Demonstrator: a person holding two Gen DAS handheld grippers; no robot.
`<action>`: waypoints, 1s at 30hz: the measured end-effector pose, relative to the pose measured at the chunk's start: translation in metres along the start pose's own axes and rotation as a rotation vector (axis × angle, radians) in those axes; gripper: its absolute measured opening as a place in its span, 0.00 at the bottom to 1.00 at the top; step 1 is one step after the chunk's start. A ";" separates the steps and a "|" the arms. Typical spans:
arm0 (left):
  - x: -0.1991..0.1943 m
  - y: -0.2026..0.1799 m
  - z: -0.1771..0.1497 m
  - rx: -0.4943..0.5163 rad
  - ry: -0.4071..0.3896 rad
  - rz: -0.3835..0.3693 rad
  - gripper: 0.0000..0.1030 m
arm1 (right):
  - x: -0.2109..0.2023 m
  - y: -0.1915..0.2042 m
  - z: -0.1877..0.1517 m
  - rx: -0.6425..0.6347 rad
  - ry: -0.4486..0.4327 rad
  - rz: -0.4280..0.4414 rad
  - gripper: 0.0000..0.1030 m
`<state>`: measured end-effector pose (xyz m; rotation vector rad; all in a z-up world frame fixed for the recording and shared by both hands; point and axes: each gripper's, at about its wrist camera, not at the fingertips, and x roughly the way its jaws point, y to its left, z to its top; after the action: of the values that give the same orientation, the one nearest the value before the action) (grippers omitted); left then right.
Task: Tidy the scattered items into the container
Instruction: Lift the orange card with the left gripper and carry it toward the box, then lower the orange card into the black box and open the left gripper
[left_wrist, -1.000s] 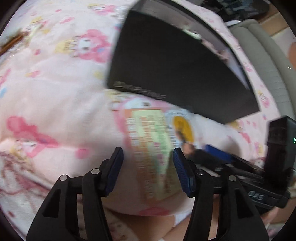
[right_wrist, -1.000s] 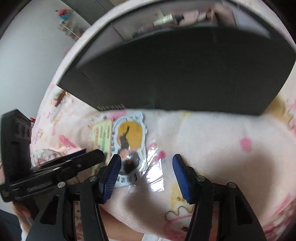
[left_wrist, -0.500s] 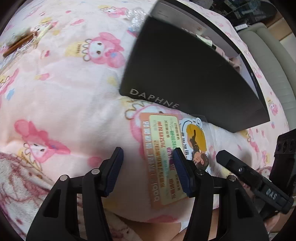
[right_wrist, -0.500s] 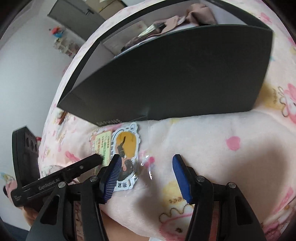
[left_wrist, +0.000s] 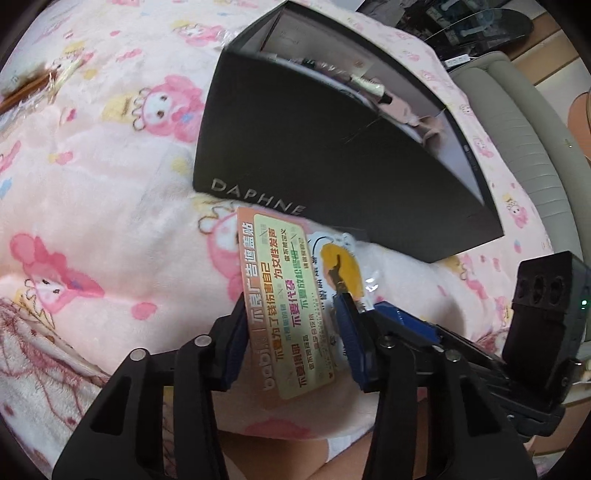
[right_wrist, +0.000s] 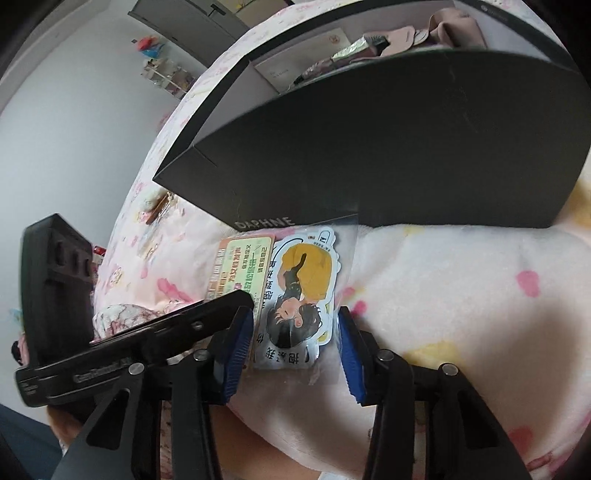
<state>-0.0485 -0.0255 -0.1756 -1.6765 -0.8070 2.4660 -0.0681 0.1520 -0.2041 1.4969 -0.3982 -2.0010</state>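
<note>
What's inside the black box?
Inside the box I can see pinkish cloth, a shiny foil packet and a pale card against the far wall. The tall front wall hides the bottom, so anything lower down can't be seen.

The black box (left_wrist: 332, 155) wall blocks passage directly beyond both stickers; open blanket (left_wrist: 110, 206) lies leftward.

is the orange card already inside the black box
No, the orange card lies on the pink blanket in front of the black box, between the left tool's closing jaws.
</note>
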 end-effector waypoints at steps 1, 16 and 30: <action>-0.003 -0.001 0.000 0.002 -0.005 -0.006 0.43 | 0.000 0.000 0.002 0.002 -0.004 0.003 0.40; -0.046 -0.062 0.034 0.091 -0.081 -0.151 0.35 | -0.100 0.017 0.031 -0.041 -0.202 0.106 0.37; -0.043 -0.062 0.057 0.094 -0.100 -0.139 0.32 | -0.091 0.017 0.054 -0.061 -0.197 0.092 0.35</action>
<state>-0.0959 -0.0078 -0.0953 -1.4263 -0.7759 2.4681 -0.0979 0.1897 -0.1082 1.2266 -0.4734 -2.0751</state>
